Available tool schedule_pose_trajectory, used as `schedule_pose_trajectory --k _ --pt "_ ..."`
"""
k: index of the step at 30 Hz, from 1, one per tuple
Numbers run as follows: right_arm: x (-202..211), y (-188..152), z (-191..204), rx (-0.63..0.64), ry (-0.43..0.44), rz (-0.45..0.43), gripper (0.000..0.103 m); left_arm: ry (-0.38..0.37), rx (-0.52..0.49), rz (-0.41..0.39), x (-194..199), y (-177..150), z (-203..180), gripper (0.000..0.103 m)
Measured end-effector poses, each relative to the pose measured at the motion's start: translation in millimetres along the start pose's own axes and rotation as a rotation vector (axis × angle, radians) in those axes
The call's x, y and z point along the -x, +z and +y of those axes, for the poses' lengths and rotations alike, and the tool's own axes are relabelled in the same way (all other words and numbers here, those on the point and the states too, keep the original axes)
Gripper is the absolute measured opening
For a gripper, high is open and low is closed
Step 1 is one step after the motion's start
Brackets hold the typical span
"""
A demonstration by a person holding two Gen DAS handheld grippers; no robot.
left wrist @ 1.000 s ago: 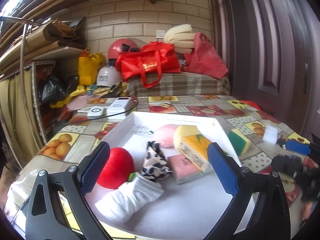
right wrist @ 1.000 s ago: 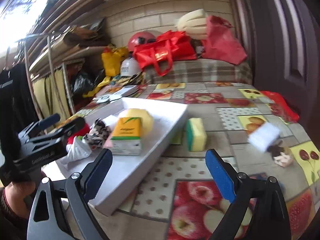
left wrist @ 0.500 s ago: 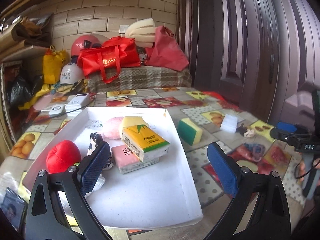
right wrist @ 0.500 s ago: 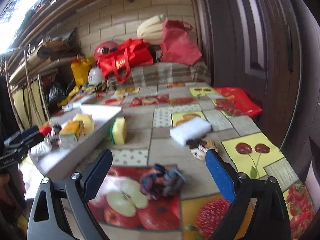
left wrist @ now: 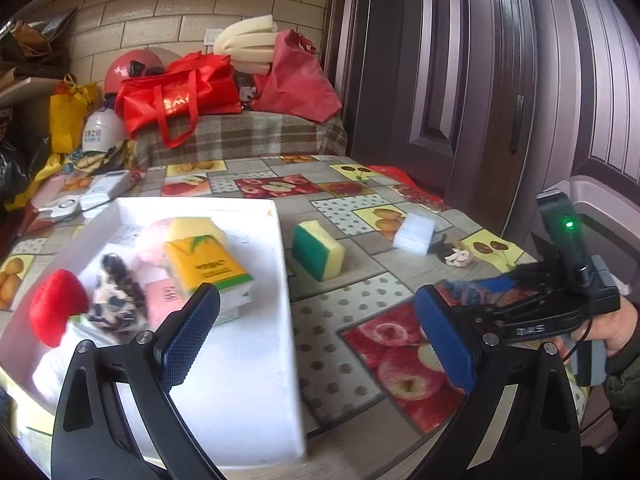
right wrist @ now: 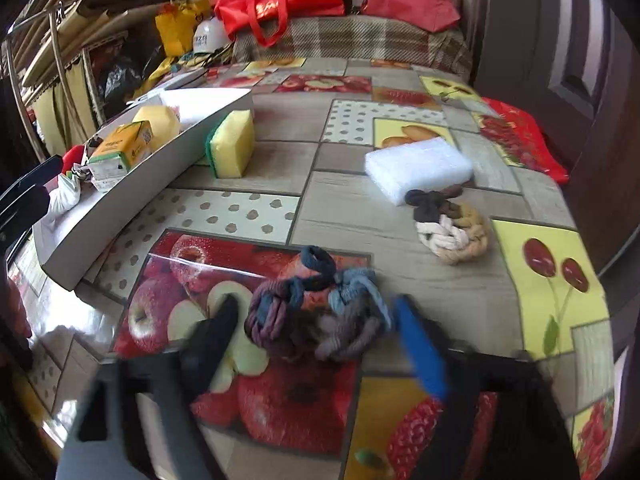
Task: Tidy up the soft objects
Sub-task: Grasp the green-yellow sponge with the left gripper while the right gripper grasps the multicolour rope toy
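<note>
A blue-and-purple knotted cloth bundle [right wrist: 316, 312] lies on the fruit-print tablecloth near the front edge. My right gripper [right wrist: 316, 316] points down at it, its jaws closing, blurred, with both pads against the bundle's sides. My left gripper [left wrist: 316, 296] hangs open and empty over the right rim of the white tray [left wrist: 280, 240]. The tray holds a red plush ball [left wrist: 56, 308], a spotted cloth [left wrist: 116, 296], a yellow tissue pack [left wrist: 208, 268] and other soft items. A green-and-yellow sponge [right wrist: 232, 144], a white foam block [right wrist: 418, 168] and a beige-brown knotted bundle [right wrist: 452, 232] lie on the table.
Red bags [left wrist: 180, 92], helmets and a yellow bag are piled at the table's far end. A dark door [left wrist: 460, 80] stands to the right. A person's hand [left wrist: 612, 328] holds the right gripper at the table's right edge. White devices [left wrist: 100, 192] sit behind the tray.
The right gripper came down over the blue-purple bundle and its jaws drew in onto it. The left gripper swung rightward from over the tray's middle to its right rim, still open.
</note>
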State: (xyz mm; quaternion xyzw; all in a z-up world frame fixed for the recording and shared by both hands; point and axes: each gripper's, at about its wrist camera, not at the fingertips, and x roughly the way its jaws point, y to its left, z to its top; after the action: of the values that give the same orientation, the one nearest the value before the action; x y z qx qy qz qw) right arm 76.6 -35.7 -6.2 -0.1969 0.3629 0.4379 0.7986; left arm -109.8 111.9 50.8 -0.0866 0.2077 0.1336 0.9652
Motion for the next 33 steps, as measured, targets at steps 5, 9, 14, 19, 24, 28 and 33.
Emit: schedule_pose_trajectory --k 5,9,14,19,24,28,33 --pt "1 3 -15 0.009 -0.056 -0.027 0.036 0.05 -0.041 0.065 -40 8 -39 0.099" --pt "3 2 -38 -0.077 -0.028 -0.042 0.036 0.129 -0.052 0.112 -80 20 -53 0.099" --pt "4 1 -42 -0.102 0.005 -0.053 0.036 0.169 0.105 0.248 -129 25 -34 0.098" --pt "2 3 -46 -0.125 0.03 -0.059 0.036 0.219 0.139 0.284 -157 32 -30 0.098" --pt "3 3 -50 -0.143 0.053 -0.065 0.036 0.284 0.103 0.34 -186 39 -35 0.098" --pt "3 3 -53 -0.157 0.069 -0.067 0.036 0.311 0.068 0.377 -204 43 -34 0.097" --pt "3 3 -52 -0.16 0.069 -0.067 0.036 0.218 0.02 0.385 -206 44 -32 0.027"
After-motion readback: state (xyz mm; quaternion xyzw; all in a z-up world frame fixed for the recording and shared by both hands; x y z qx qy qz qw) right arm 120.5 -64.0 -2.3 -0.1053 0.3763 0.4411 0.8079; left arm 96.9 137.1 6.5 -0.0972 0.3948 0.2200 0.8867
